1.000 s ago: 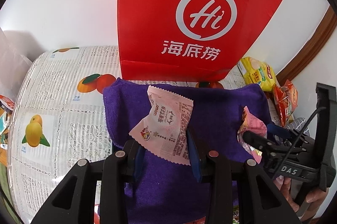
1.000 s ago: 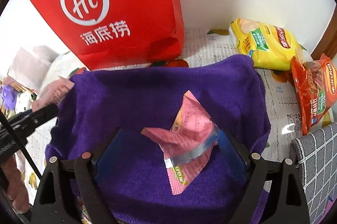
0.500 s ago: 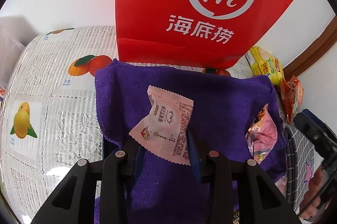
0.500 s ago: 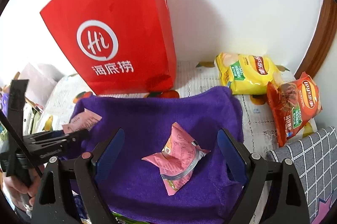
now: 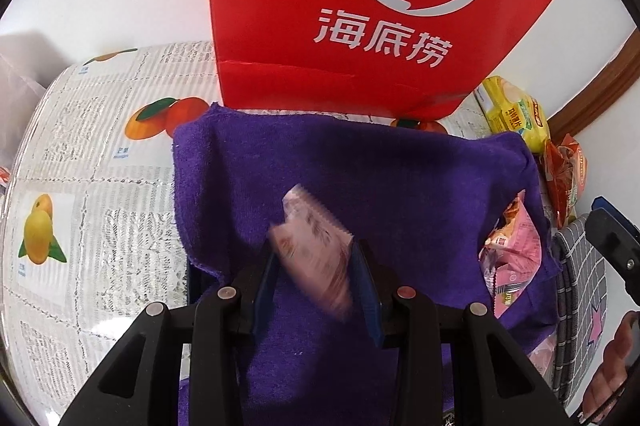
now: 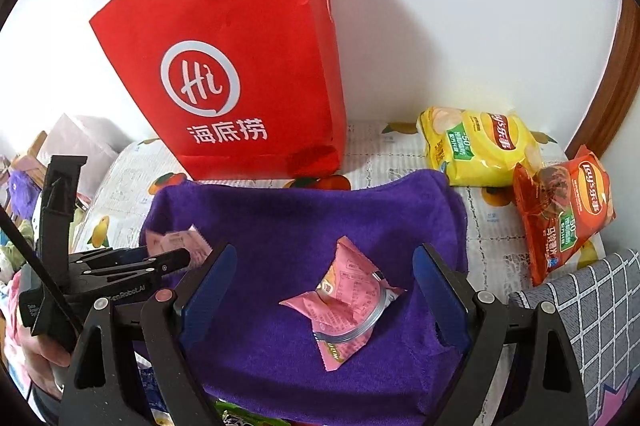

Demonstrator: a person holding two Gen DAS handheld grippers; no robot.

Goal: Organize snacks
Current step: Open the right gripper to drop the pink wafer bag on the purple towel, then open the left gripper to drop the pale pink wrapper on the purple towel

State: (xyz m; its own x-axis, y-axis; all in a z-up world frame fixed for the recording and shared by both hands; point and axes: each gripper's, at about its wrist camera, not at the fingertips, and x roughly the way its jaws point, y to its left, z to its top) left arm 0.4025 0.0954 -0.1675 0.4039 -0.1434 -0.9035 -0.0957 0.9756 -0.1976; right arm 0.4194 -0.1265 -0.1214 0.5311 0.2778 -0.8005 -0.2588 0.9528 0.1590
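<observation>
1. Since a second ago your right gripper (image 6: 324,300) has let go of the bright pink packet (image 6: 346,300) and pulled back from it, while the pale pink packet (image 5: 316,254) in your left gripper (image 5: 314,280) has swung from upright to slanted and blurred.
2. Your left fingers (image 5: 264,282) are clamped on that pale pink packet, holding it above the purple towel (image 5: 360,161).
3. Your right fingers (image 6: 208,286) stand wide apart with nothing pressed between them; the bright pink packet lies on the towel in the gap, touching neither finger.
4. Seen from your left wrist, the bright pink packet (image 5: 512,254) sits at the towel's right edge.
5. Behind the towel a red paper bag (image 6: 236,73) stands upright against the white wall.
6. To the right, on the fruit-print cloth (image 5: 80,161) covering the desk, a yellow chip bag (image 6: 480,145) and an orange chip bag (image 6: 560,218) lie just beside each other.
7. A grey checked cushion (image 6: 592,310) shows at the right edge.
</observation>
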